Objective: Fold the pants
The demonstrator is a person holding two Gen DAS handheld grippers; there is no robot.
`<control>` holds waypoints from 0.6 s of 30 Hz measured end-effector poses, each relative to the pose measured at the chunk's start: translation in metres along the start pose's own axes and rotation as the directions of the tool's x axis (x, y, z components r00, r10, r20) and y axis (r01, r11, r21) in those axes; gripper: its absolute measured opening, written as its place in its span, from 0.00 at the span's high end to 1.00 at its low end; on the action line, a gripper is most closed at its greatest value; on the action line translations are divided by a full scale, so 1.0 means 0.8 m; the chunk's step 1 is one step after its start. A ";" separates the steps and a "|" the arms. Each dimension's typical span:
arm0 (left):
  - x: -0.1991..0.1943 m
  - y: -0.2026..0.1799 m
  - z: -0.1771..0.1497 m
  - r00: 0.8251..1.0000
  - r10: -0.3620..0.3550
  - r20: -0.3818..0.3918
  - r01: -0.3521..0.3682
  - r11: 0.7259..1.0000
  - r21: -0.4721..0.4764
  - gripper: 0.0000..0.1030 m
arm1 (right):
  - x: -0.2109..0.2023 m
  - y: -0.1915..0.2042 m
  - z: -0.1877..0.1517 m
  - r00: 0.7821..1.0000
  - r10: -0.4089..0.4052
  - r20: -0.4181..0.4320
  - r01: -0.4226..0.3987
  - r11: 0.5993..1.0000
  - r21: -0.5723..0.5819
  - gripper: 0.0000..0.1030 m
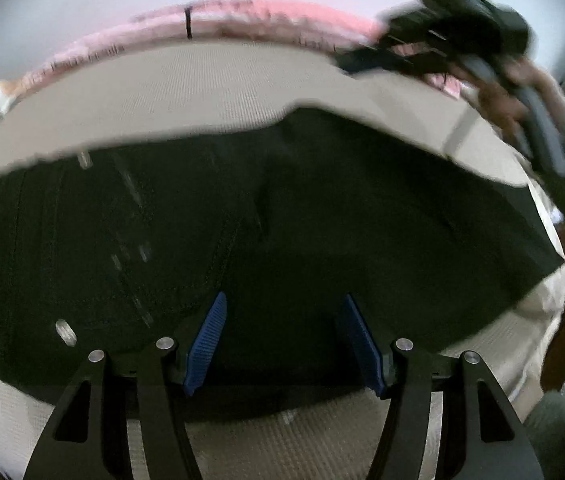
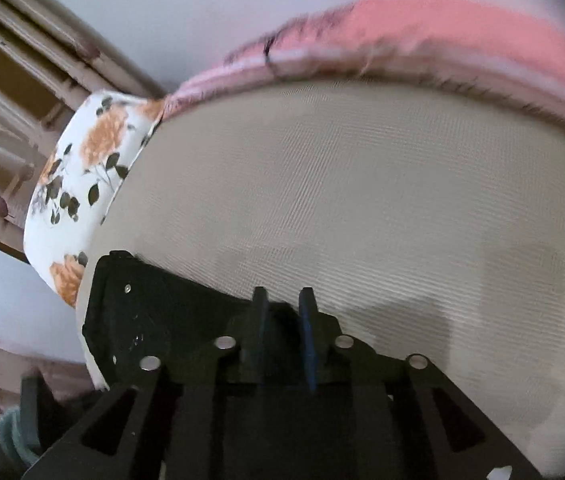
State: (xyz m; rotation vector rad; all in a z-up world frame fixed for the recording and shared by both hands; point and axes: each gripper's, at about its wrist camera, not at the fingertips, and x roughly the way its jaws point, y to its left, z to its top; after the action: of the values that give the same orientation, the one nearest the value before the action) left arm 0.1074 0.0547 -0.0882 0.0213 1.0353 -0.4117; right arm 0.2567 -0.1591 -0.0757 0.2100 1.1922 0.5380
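While the pants [image 1: 242, 240] lie folded into a dark block on the bed [image 1: 202, 88], the left gripper [image 1: 282, 340] hangs over their near edge with its blue pads [image 1: 206, 340] standing apart and nothing pinched between them. Off to the far right, the right gripper [image 2: 284, 336] shows its pads drawn narrow with a gap left; dark cloth sits just behind them, but whether any of it is caught cannot be told through the blur. A pink blanket [image 2: 442, 32] runs along the bed's far side, and a floral pillow [image 2: 90, 168] rests at one end. Judging by the compact shape, the folding looks close to done. The risk from here lies with the right gripper: if a layer is snagged between its narrow pads, lifting away would drag a corner up and undo the fold. A low pass by the left gripper could likewise ruck the top layer.
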 end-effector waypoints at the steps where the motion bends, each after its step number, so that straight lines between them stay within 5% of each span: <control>1: -0.003 -0.002 0.012 1.000 0.015 0.024 -0.015 1.000 0.012 0.40 | -0.019 -0.004 -0.005 1.000 -0.014 0.017 0.014 1.000 0.004 0.73; 9: 0.028 -0.046 0.102 0.994 -0.014 0.112 -0.001 0.992 0.129 0.40 | -0.153 -0.084 -0.125 0.948 -0.314 0.050 0.306 0.944 0.127 0.69; 15: 0.076 -0.082 0.135 0.996 -0.050 0.071 0.036 0.983 0.178 0.40 | -0.165 -0.143 -0.206 0.918 -0.396 0.012 0.376 0.880 0.289 0.69; 18: 0.098 -0.091 0.139 0.998 -0.024 0.050 0.014 0.981 0.195 0.40 | -0.144 -0.134 -0.214 0.926 -0.378 0.016 0.359 0.892 0.275 0.69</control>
State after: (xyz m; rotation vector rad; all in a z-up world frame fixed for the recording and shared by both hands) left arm 0.2097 -0.0612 -0.0838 0.1749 0.9414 -0.5271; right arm 0.0996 -0.3299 -0.0901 0.2224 1.1989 0.0328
